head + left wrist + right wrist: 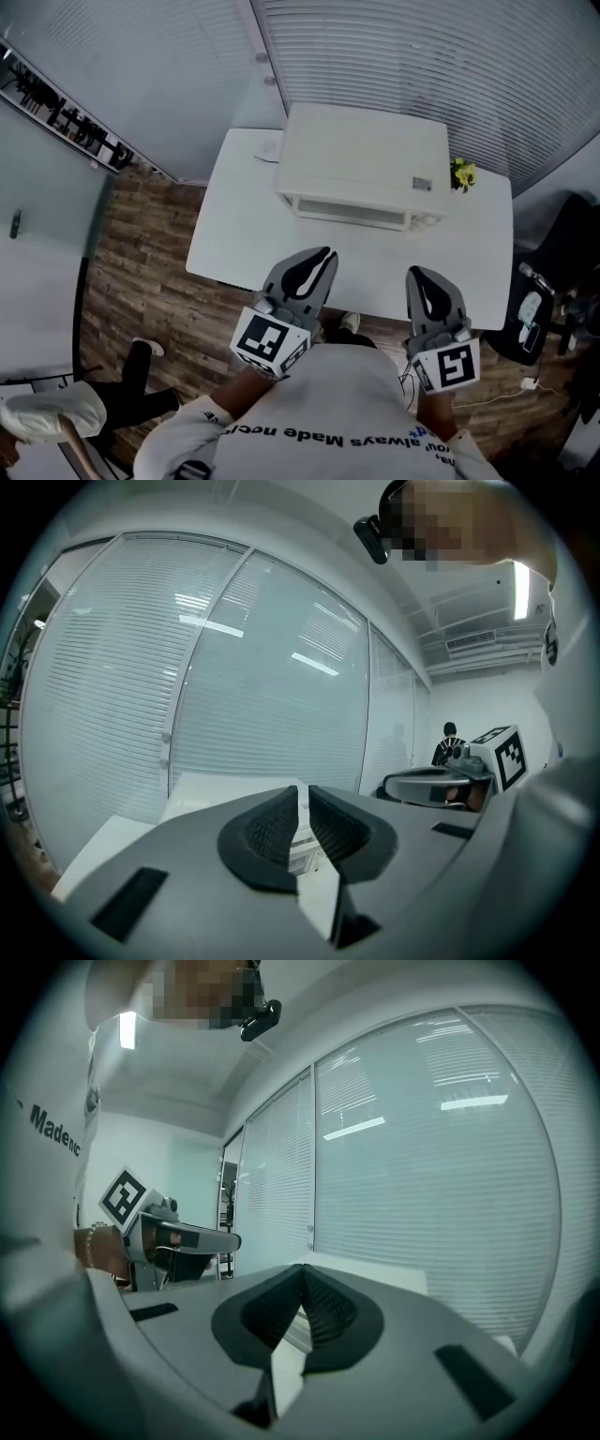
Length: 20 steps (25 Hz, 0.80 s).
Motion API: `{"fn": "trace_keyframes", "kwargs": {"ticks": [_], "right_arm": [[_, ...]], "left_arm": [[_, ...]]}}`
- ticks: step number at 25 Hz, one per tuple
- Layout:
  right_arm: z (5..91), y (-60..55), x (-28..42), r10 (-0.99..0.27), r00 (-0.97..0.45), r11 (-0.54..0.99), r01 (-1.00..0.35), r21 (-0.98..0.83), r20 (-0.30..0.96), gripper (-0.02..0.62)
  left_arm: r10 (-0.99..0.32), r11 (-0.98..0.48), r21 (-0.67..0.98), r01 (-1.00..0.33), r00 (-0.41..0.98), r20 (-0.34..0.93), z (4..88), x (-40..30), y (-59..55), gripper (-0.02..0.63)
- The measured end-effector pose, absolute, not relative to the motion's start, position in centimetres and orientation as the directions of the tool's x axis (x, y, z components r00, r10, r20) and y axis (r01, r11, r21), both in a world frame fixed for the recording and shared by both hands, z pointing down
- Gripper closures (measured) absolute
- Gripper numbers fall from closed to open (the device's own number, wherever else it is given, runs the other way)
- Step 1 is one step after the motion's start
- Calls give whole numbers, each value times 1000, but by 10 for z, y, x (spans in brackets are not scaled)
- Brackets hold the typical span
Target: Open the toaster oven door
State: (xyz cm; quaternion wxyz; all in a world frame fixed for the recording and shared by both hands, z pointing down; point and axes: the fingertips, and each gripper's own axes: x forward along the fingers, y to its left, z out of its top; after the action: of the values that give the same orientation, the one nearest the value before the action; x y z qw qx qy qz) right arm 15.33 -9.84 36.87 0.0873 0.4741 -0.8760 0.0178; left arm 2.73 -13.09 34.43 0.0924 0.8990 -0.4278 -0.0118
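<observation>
The white toaster oven [361, 164] stands at the far side of a white table [234, 234], its door [352, 214] closed and facing me. Both grippers hover over the table's near edge, short of the oven and touching nothing. My left gripper [319, 258] [303, 794] has a narrow slit between its tips and nothing in it. My right gripper [422, 277] [302, 1274] has its tips together and is empty. Over the jaws, the oven's top [216, 785] [375, 1274] shows ahead in each gripper view.
A small yellow flower [462, 173] sits on the table at the oven's right corner. A paper [267, 150] lies to the oven's left. A black chair [562, 281] stands off the table's right end. Glass walls with blinds run behind the table.
</observation>
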Motion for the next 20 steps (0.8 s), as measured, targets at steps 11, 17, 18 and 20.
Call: {"fn": "trace_keyframes", "kwargs": {"ticks": [11,17,18,20], "right_arm": [[370,-123,153,-819,-548,563,-825,52,171,588],[363,-144,131,-823,-544,558,-828,54,163,588],[362,-146,127,-824,-544,558,-828,57,161,588],[361,-151,119,-823,-544,558,-827,61,162,588]], "left_arm": [[-793,-584,179,-792,604,84,356,23,-157,555],[-799,-570,180,-802,592,106,361,-4,-180,555],[-798,-569,183,-802,592,112,363,-8,-183,555],[-797,-567,184,-803,591,125,366,-17,-189,554]]}}
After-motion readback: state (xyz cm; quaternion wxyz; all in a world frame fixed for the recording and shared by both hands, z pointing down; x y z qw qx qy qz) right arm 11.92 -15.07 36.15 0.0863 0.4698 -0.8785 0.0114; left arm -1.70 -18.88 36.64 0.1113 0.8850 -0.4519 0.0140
